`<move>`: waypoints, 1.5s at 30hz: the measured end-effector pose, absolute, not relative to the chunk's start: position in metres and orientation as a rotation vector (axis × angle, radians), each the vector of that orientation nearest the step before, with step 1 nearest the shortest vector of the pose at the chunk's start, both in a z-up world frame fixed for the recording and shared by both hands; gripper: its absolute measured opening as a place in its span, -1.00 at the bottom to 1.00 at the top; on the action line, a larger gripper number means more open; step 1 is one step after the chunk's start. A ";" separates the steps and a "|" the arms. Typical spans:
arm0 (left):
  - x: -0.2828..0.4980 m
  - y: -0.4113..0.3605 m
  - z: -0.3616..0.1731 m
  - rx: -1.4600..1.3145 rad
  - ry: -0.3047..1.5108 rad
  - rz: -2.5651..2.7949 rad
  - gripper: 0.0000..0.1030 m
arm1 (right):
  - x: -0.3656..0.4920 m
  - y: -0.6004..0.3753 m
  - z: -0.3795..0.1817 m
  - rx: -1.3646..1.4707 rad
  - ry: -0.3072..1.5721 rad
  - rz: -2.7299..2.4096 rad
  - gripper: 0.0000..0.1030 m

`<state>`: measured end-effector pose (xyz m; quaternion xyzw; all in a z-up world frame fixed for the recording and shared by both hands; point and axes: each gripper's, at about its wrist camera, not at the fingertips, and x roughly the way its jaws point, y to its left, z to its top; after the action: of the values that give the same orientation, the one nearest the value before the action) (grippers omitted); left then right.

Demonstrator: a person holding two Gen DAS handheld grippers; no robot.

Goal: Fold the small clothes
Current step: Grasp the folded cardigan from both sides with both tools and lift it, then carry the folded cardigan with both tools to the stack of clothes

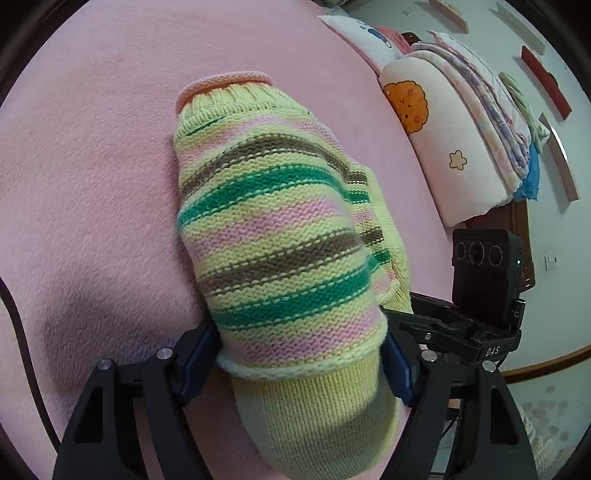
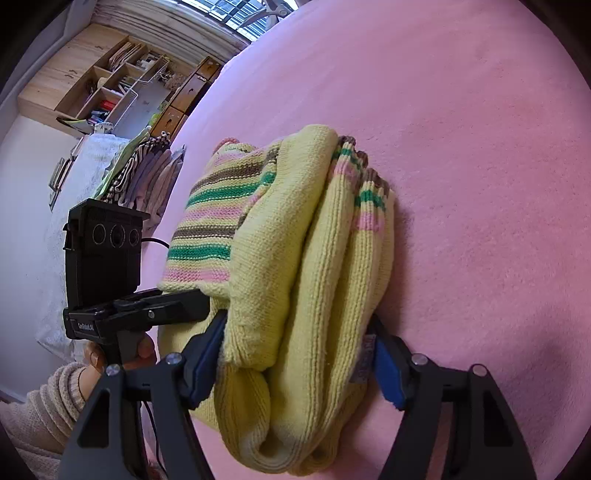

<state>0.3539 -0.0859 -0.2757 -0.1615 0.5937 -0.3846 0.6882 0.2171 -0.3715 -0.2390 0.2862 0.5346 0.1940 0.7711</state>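
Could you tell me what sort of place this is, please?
Most likely a bedroom: a pink bed cover, pillows stacked at its edge, and wooden shelves by a window.

Light: soft, even daylight; I see a bright window (image 2: 236, 14) at my right view's top.
Shadows: dim patches on the pink blanket (image 1: 92, 184) beside my fingers.
Focus: sharp knit, no blur.
Edges: strong fisheye bending, black corners.
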 end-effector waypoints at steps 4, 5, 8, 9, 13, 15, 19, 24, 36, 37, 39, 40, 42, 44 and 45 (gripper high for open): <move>0.353 -0.077 -0.285 -0.426 1.343 -0.858 0.46 | 0.224 -0.369 -0.245 0.660 1.172 0.409 0.47; 0.353 -0.076 -0.286 -0.429 1.339 -0.860 0.45 | 0.225 -0.369 -0.246 0.670 1.172 0.414 0.47; 0.347 -0.075 -0.281 -0.408 1.317 -0.850 0.33 | 0.223 -0.366 -0.241 0.669 1.158 0.426 0.27; 0.343 -0.076 -0.275 -0.381 1.301 -0.842 0.30 | 0.221 -0.363 -0.235 0.643 1.147 0.418 0.18; 0.324 -0.079 -0.244 -0.288 1.253 -0.813 0.18 | 0.211 -0.346 -0.209 0.491 1.113 0.366 -0.01; 0.313 -0.076 -0.226 -0.258 1.234 -0.800 0.17 | 0.203 -0.339 -0.195 0.463 1.095 0.358 -0.04; 0.283 -0.061 -0.184 -0.199 1.184 -0.784 0.16 | 0.182 -0.324 -0.167 0.427 1.055 0.370 -0.07; 0.240 -0.020 -0.130 -0.180 1.111 -0.770 0.16 | 0.154 -0.291 -0.122 0.377 0.993 0.414 -0.07; 0.246 0.143 -0.055 -0.201 1.013 -0.629 0.16 | 0.201 -0.150 -0.052 0.175 0.929 0.603 -0.08; 0.255 0.156 -0.053 -0.214 1.018 -0.611 0.16 | 0.218 -0.136 -0.050 0.164 0.936 0.627 -0.08; 0.275 0.188 -0.044 -0.235 1.022 -0.570 0.16 | 0.248 -0.111 -0.045 0.164 0.943 0.669 -0.08; 0.283 0.203 -0.040 -0.242 1.024 -0.550 0.16 | 0.254 -0.104 -0.043 0.167 0.945 0.684 -0.08; 0.298 0.222 -0.031 -0.257 1.025 -0.508 0.16 | 0.273 -0.081 -0.039 0.174 0.946 0.712 -0.08; 0.306 0.247 -0.023 -0.269 1.033 -0.478 0.16 | 0.287 -0.061 -0.035 0.187 0.946 0.737 -0.08; 0.308 0.258 -0.020 -0.275 1.040 -0.469 0.16 | 0.295 -0.050 -0.033 0.201 0.952 0.753 -0.08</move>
<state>0.3079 0.2577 -0.0200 -0.1295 0.4908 -0.2211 0.8328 0.2947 -0.0497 -0.0334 0.0941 0.4467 0.3533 0.8166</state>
